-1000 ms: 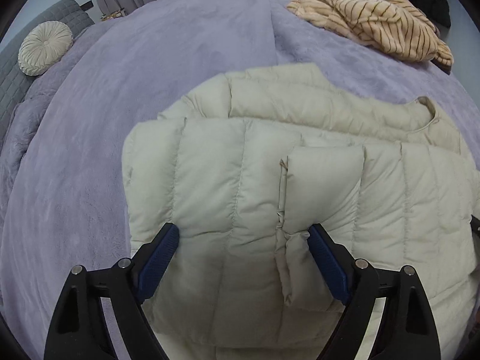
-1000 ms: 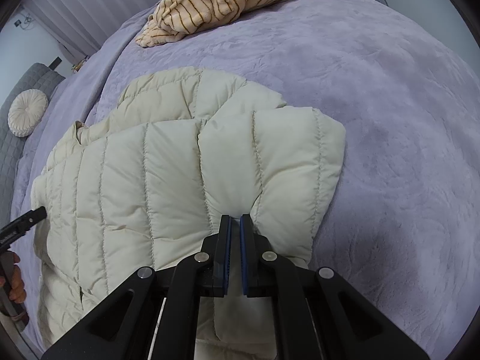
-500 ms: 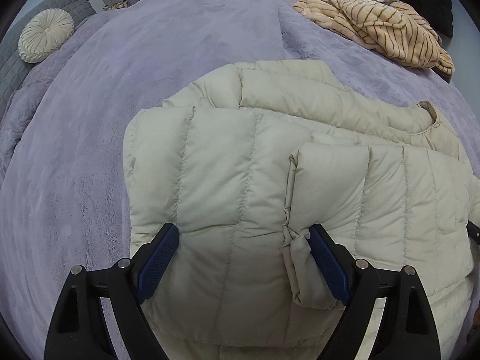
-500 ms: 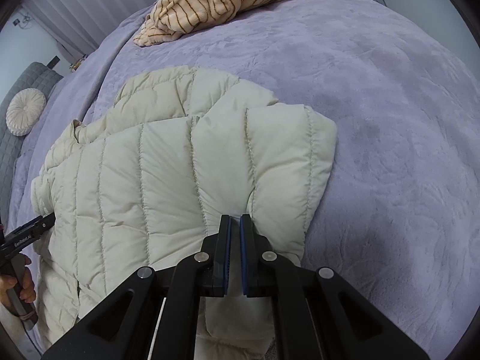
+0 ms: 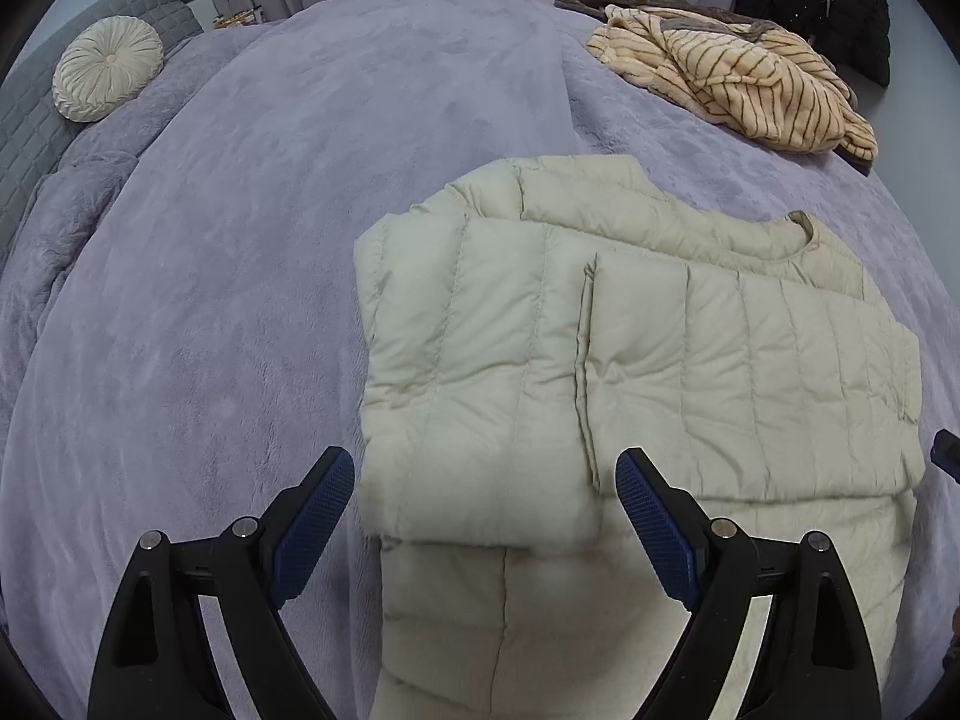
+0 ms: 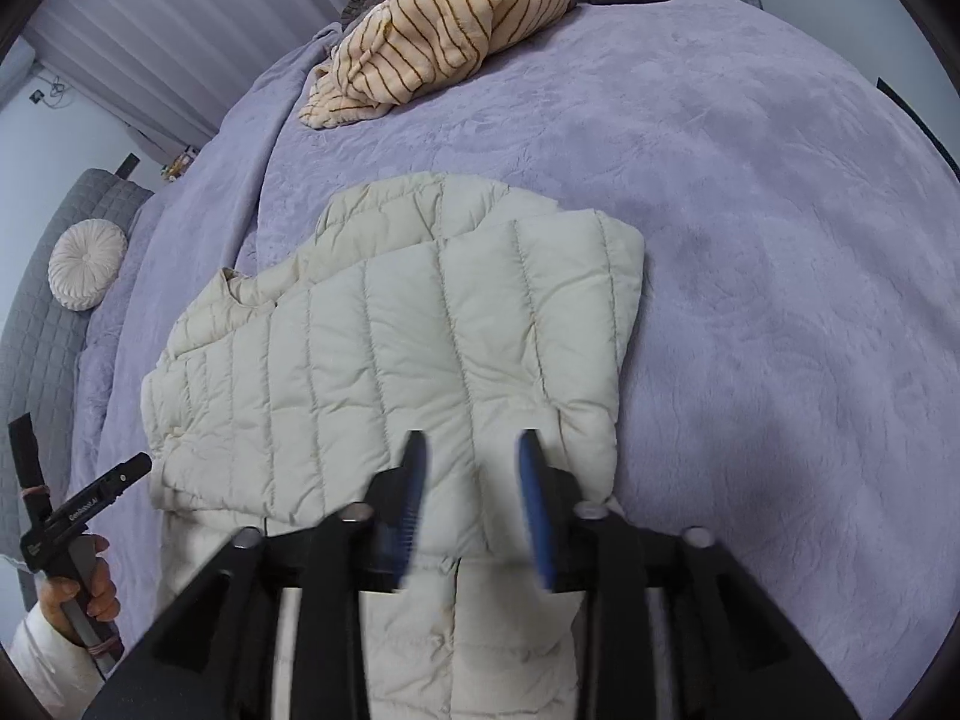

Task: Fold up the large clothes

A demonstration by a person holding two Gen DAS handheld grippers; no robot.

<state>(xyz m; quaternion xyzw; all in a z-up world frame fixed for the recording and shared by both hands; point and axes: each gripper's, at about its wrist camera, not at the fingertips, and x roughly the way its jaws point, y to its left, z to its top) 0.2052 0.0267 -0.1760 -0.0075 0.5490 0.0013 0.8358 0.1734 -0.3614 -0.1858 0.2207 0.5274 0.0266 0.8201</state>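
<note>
A cream quilted puffer jacket (image 5: 528,348) lies on the purple bed cover with both sleeves folded across its front. It also shows in the right wrist view (image 6: 420,348). My left gripper (image 5: 486,468) is open and empty, its jaws wide apart just above the jacket's near part. My right gripper (image 6: 471,444) is open and empty over the folded sleeve's near edge, its fingers blurred. The left gripper's tip (image 6: 120,474) shows at the left of the right wrist view, held by a hand.
The purple bed cover (image 5: 240,240) spreads all round. A striped beige garment (image 5: 738,84) and a brown one lie at the far side, a black garment (image 5: 822,6) beyond. A round cream cushion (image 5: 108,78) rests against the grey headboard at the left.
My right gripper was shut on the sleeve; it has opened and let go. The sleeve now lies flat on the jacket. Both grippers have drawn back and up.
</note>
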